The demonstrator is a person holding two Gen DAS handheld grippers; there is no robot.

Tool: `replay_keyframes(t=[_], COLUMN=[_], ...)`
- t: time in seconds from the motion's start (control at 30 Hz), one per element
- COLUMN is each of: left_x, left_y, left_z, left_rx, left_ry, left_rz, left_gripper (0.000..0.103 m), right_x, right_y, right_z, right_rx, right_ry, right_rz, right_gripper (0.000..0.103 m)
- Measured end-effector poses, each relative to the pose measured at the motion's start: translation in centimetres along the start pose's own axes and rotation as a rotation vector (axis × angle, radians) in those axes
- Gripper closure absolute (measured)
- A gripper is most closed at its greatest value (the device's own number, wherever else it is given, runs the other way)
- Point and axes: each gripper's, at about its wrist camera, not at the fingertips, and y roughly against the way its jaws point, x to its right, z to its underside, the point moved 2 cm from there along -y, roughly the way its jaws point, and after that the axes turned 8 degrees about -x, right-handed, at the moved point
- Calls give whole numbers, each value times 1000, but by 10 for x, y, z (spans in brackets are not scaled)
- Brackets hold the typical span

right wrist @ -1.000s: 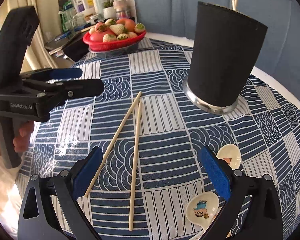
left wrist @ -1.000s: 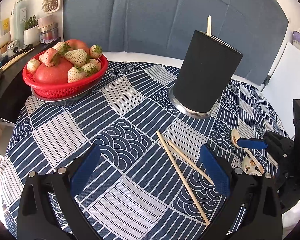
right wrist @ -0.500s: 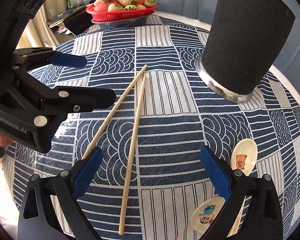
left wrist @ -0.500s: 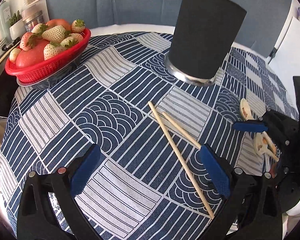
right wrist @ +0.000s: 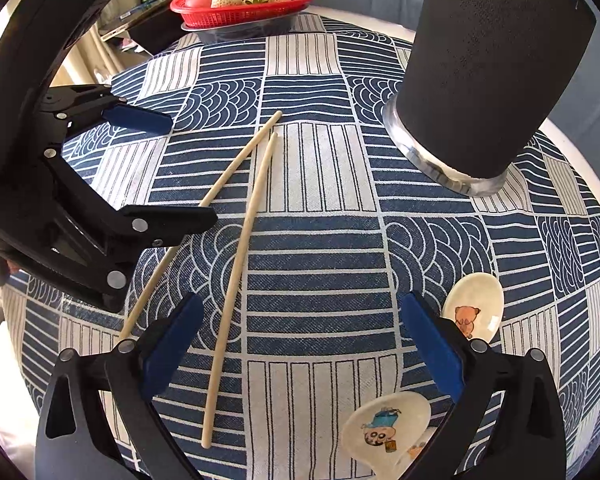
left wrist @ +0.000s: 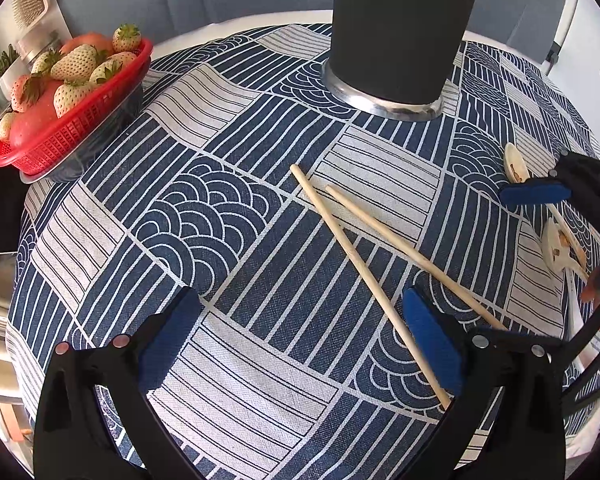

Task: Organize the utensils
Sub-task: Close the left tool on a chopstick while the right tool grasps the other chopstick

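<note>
Two wooden chopsticks (left wrist: 364, 264) lie loose on the blue patterned tablecloth (left wrist: 228, 216), also seen in the right wrist view (right wrist: 240, 236). A tall black holder (left wrist: 404, 28) stands behind them, also in the right wrist view (right wrist: 488, 68). Cream cartoon spoons (right wrist: 476, 308) lie right of the chopsticks; they also show in the left wrist view (left wrist: 556, 248). My left gripper (left wrist: 300, 340) is open and empty, low over the near ends of the chopsticks. My right gripper (right wrist: 300, 340) is open and empty, straddling one chopstick. The left gripper appears in the right wrist view (right wrist: 180, 168), beside the chopsticks.
A red basket (left wrist: 72, 120) of strawberries and tomatoes sits at the table's far left, also in the right wrist view (right wrist: 244, 4). Shelves with bottles stand beyond it. The table edge curves close below both grippers.
Both grippers have moved forward and down toward the chopsticks, which now look larger and nearer. The chopsticks and spoons have not moved. Both grippers stay open.
</note>
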Motion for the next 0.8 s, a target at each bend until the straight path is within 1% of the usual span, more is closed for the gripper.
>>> replay_keyframes(t=[0.07, 0.13, 0.2, 0.27, 0.3, 0.33, 0.37, 0.4, 0.43, 0.47, 0.5, 0.53, 0.57, 0.63, 0.73, 0.8], left_x=[0, -1, -4, -15, -22, -29, -35, -41, -47, -54, -61, -67, -72, -80, -86, -91], left_y=[1, 1, 3, 2, 3, 4, 7, 10, 14, 17, 20, 21, 22, 24, 27, 29], left_z=[1, 2, 4, 4, 5, 6, 8, 9, 12, 15, 17, 20, 23, 30, 39, 43], left_rx=[-6, -26, -36, -70, -77, -78, -75, -68, -67, -73, -86, -100, -108, -117, -114, -112], left_ry=[-12, -10, -45, -54, -50, -49, -47, -45, -34, -27, -23, -17, -11, -4, -3, 23], left_rz=[6, 4, -8, 5, 12, 11, 16, 12, 11, 10, 6, 0, -5, -8, -29, 25], left_gripper=[4, 4, 4, 4, 7, 9, 17, 32, 40, 58, 82, 91, 96, 97, 98, 98], right_x=[7, 8, 11, 16, 18, 20, 22, 23, 25, 26, 27, 29, 29, 32, 32, 35], right_y=[-1, -1, 0, 1, 3, 6, 10, 12, 14, 14, 15, 14, 14, 14, 14, 15], right_z=[-3, -4, -3, 0, 1, 2, 2, 3, 3, 2, 2, 2, 2, 1, 1, 3], right_rx=[-10, -21, -27, -32, -24, -17, -12, -14, -22, -29, -31, -32, -32, -30, -29, -27], right_ry=[-34, -29, -32, -68, -77, -84, -86, -81, -72, -65, -61, -61, -61, -96, -109, -129], right_rz=[10, 10, 20, 28, 31, 33, 32, 28, 22, 24, 36, 43, 43, 46, 46, 19], right_gripper=[7, 7, 9, 10, 14, 26, 35, 55, 75, 82, 94, 98, 98, 98, 98, 98])
